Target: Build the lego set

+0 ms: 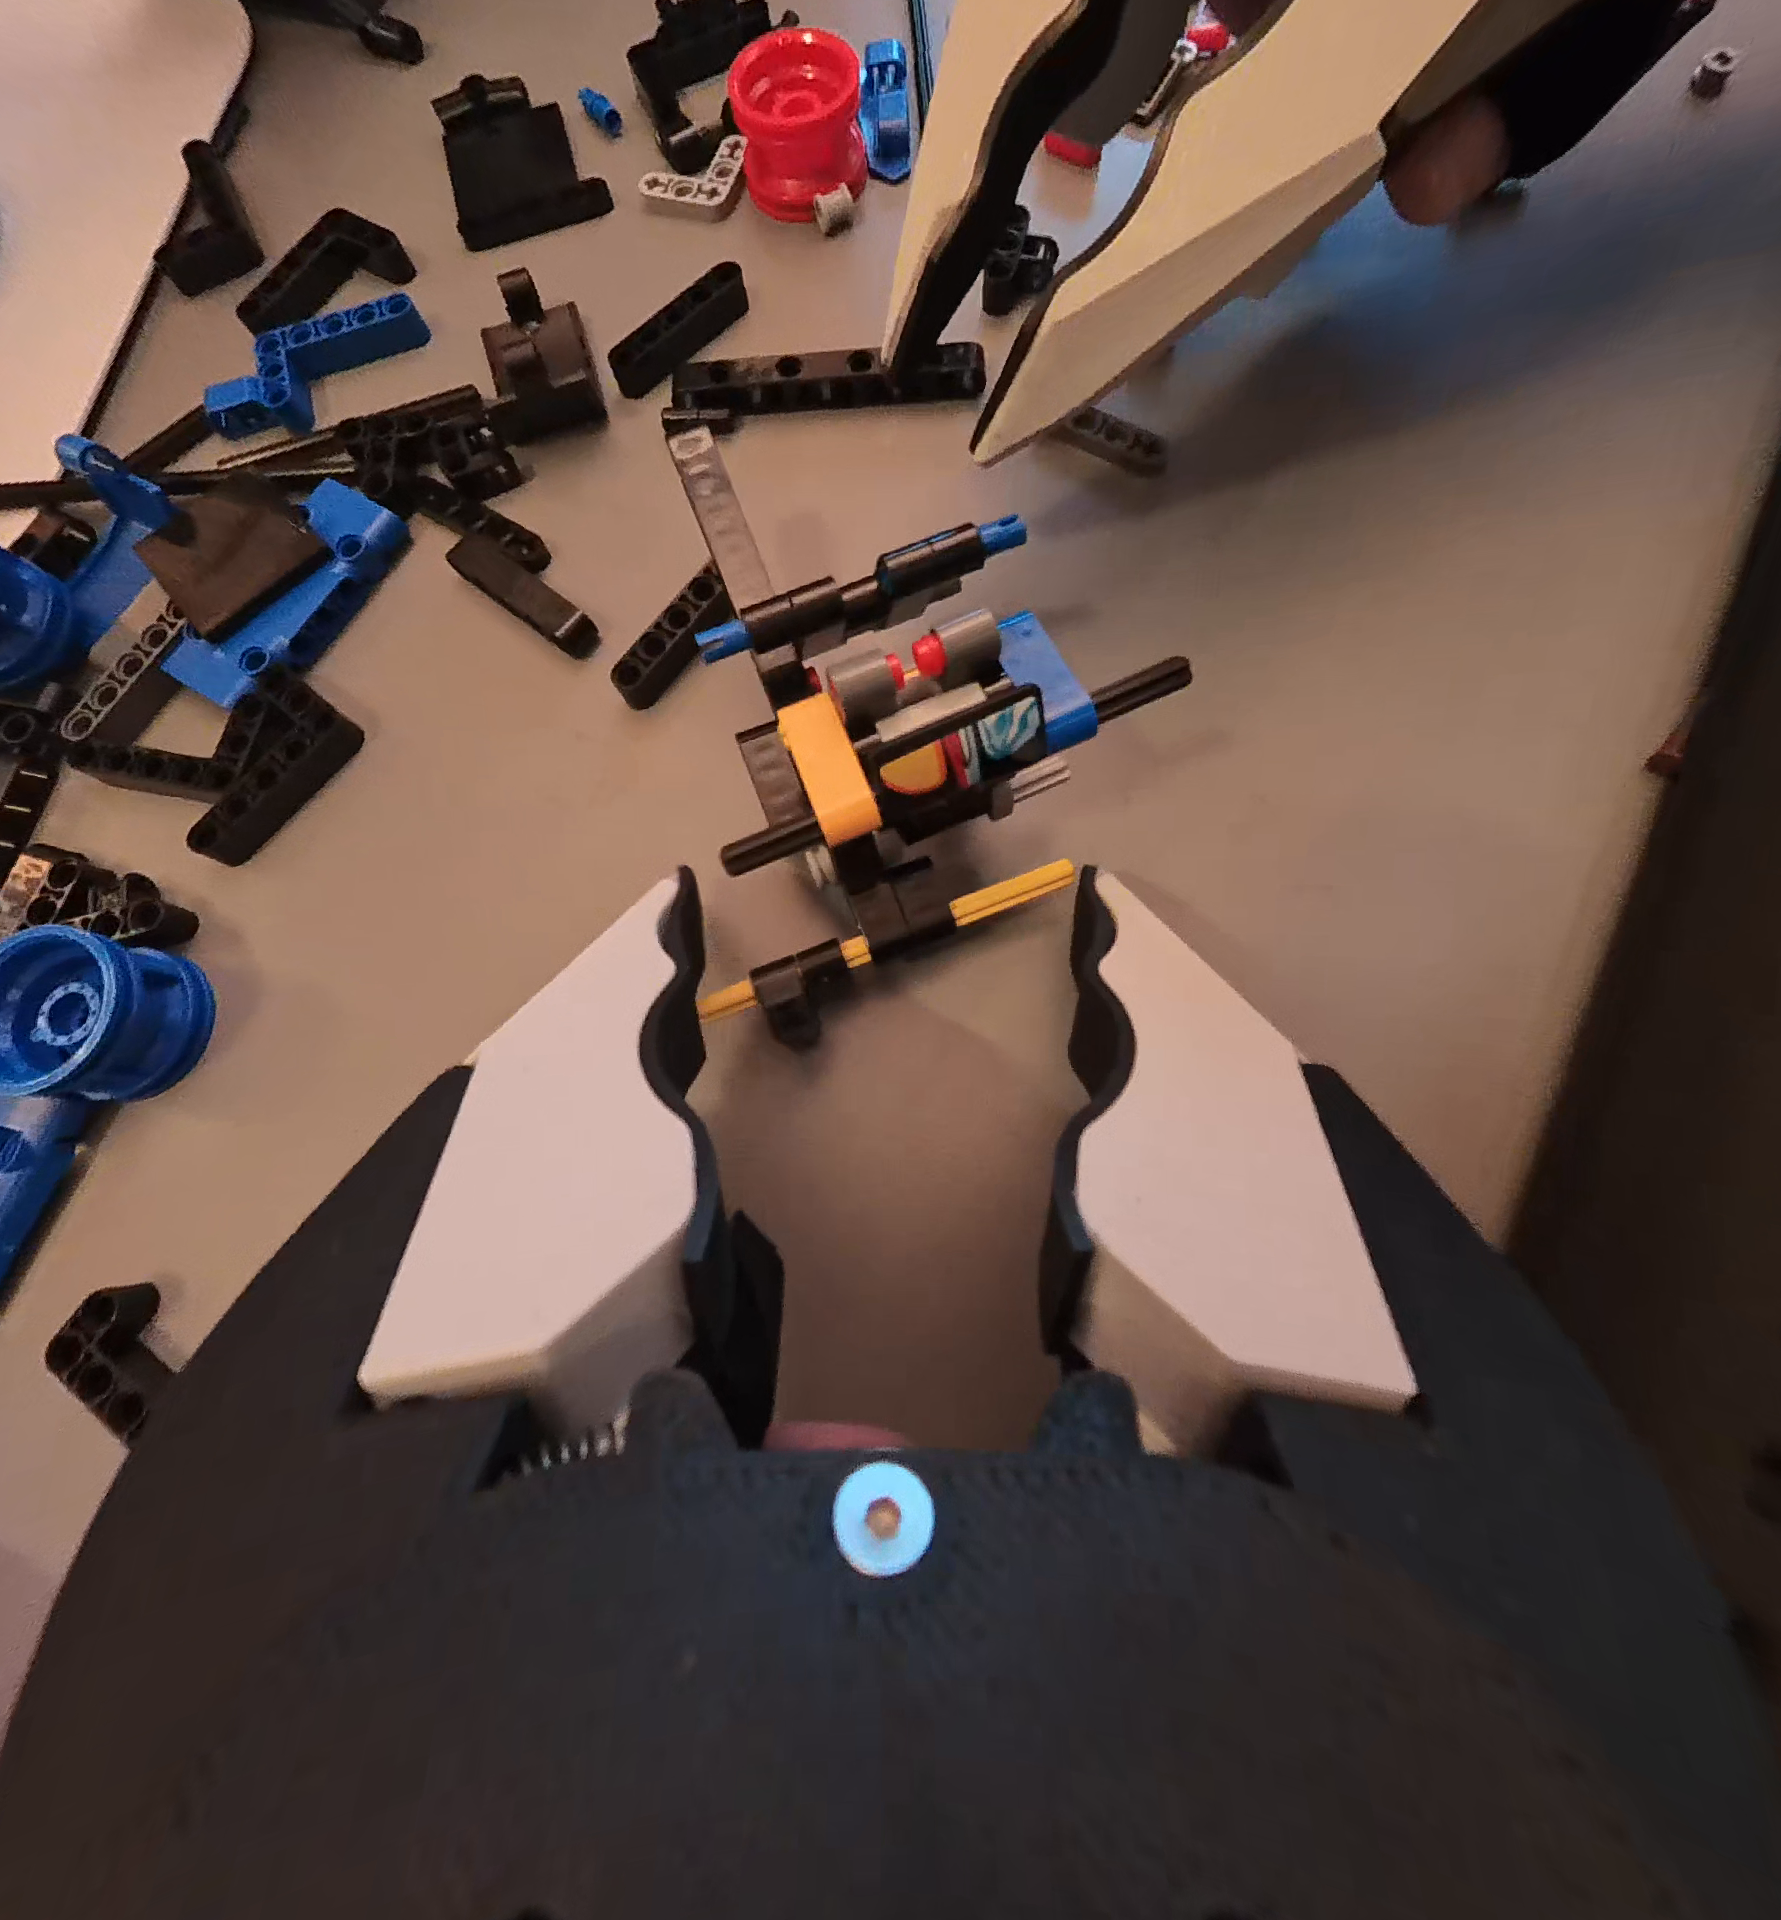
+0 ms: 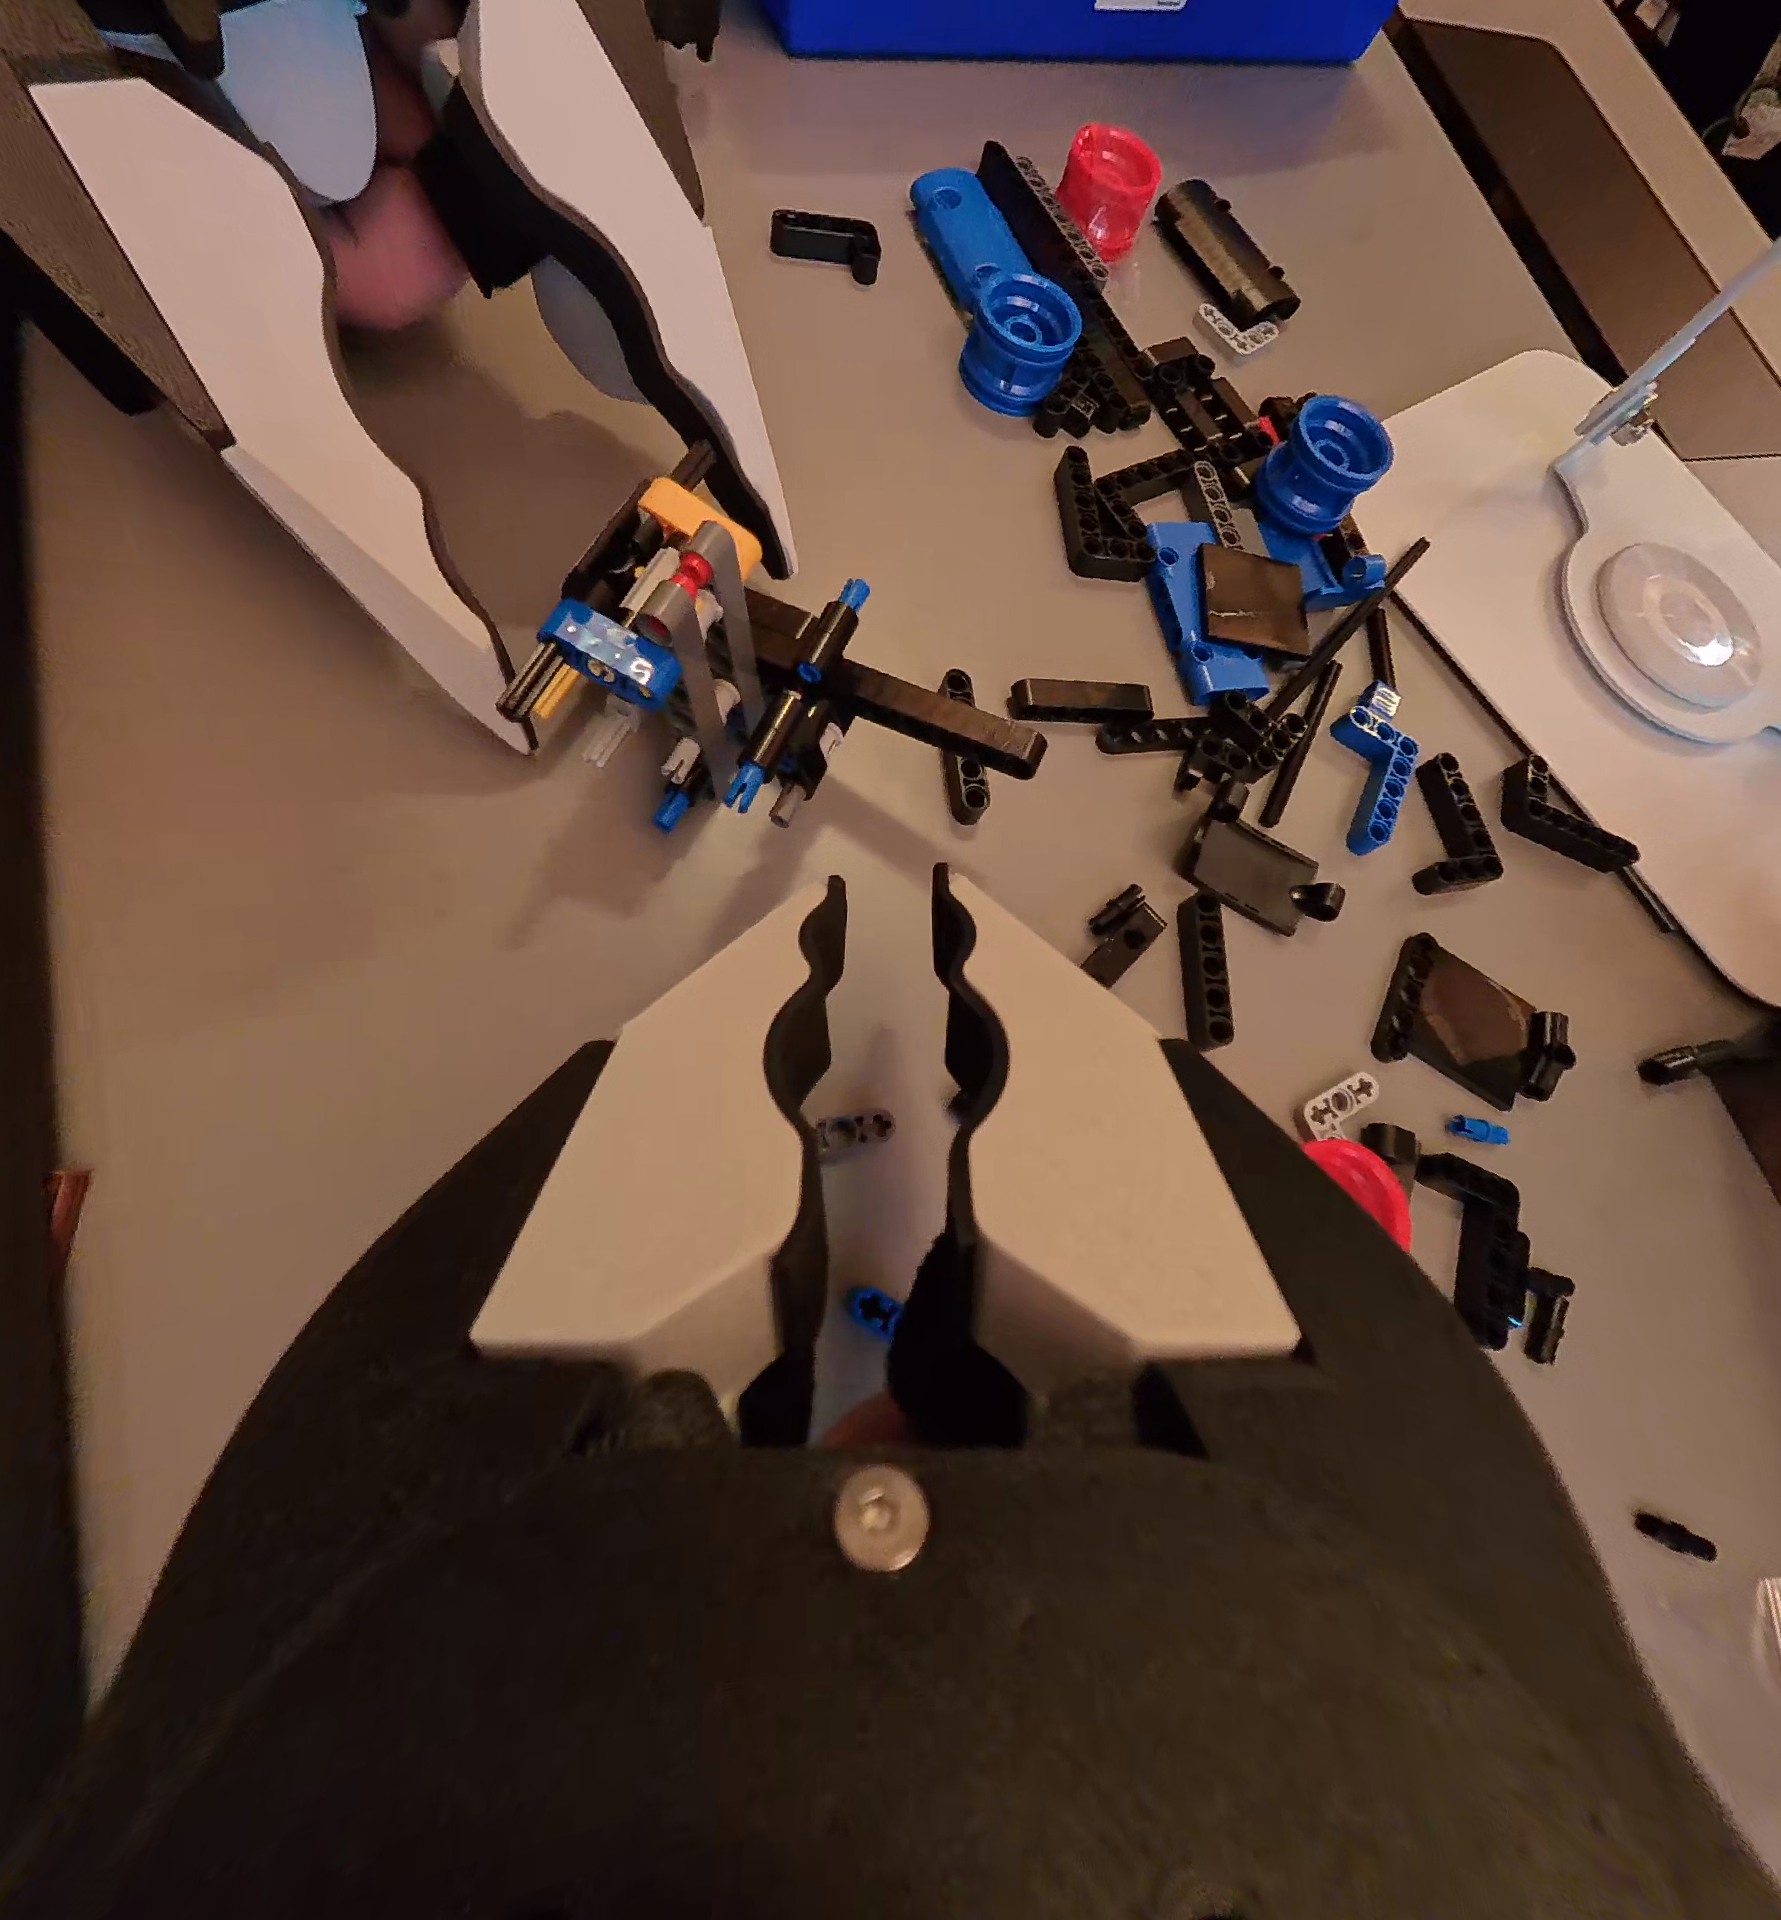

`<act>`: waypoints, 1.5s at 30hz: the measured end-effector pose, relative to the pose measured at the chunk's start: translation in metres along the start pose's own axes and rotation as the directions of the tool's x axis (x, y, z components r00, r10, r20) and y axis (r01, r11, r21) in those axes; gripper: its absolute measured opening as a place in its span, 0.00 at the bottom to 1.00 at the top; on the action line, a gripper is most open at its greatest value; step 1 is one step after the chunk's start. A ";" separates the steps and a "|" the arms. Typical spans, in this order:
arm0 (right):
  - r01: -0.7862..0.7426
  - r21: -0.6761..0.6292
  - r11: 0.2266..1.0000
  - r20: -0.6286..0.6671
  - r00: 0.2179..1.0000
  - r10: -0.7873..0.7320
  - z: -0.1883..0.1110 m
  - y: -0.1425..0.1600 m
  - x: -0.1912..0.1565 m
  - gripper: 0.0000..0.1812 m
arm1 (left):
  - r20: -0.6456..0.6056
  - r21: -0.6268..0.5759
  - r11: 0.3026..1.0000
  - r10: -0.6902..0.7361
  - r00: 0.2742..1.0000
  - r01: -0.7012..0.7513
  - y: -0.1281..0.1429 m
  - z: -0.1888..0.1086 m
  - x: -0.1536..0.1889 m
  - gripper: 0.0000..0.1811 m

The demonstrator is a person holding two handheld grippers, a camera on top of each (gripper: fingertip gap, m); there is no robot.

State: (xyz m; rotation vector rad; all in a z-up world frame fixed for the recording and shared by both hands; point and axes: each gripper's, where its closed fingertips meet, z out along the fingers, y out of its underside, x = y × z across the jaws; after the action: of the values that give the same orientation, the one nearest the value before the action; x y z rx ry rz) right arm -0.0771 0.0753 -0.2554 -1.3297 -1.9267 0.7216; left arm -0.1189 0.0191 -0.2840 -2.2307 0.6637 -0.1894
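Observation:
The part-built lego assembly [image 1: 832,774], black with orange, blue, grey and red parts, stands on the grey table [image 1: 1333,675]. My left gripper [image 1: 886,888] is open. Its fingertips flank the assembly's near end, at the two ends of a yellow axle [image 1: 1011,888]; I cannot tell whether they press on it. In the right wrist view the left gripper [image 2: 652,644] straddles the assembly [image 2: 611,649]. My right gripper [image 2: 888,881] is empty, with a narrow gap between its jaws, hovering just short of the assembly. It also shows in the left wrist view [image 1: 943,405], above a long black beam [image 1: 792,379].
Loose black and blue beams [image 2: 1208,613] lie scattered beside the assembly, with blue wheels [image 2: 1021,332] and a red wheel [image 2: 1109,187]. A small grey piece [image 2: 855,1127] and a blue pin [image 2: 870,1309] lie under my right gripper. A white board [image 2: 1468,488] and a blue box [image 2: 1073,26] stand beyond. Tip to tip, the grippers are about 8 centimeters apart.

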 end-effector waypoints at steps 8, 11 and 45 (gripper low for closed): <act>0.004 0.007 1.000 -0.017 1.000 -0.004 -0.001 -0.001 0.003 0.07 | 0.031 -0.005 1.000 -0.005 1.000 0.005 0.002 0.000 -0.005 0.36; 0.007 0.003 1.000 -0.018 1.000 -0.007 0.000 0.000 0.003 0.07 | 0.049 -0.007 1.000 -0.005 0.999 0.005 0.003 -0.002 -0.009 0.38; 0.022 -0.047 0.999 0.036 0.999 -0.021 0.018 0.004 -0.014 0.03 | 0.206 0.011 0.999 -0.048 0.977 0.047 0.010 -0.021 -0.042 0.35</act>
State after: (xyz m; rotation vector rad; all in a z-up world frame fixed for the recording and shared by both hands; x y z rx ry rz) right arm -0.0856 0.0617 -0.2727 -1.3307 -1.9940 0.6973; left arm -0.1657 0.0219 -0.2735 -2.2240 0.4966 0.0174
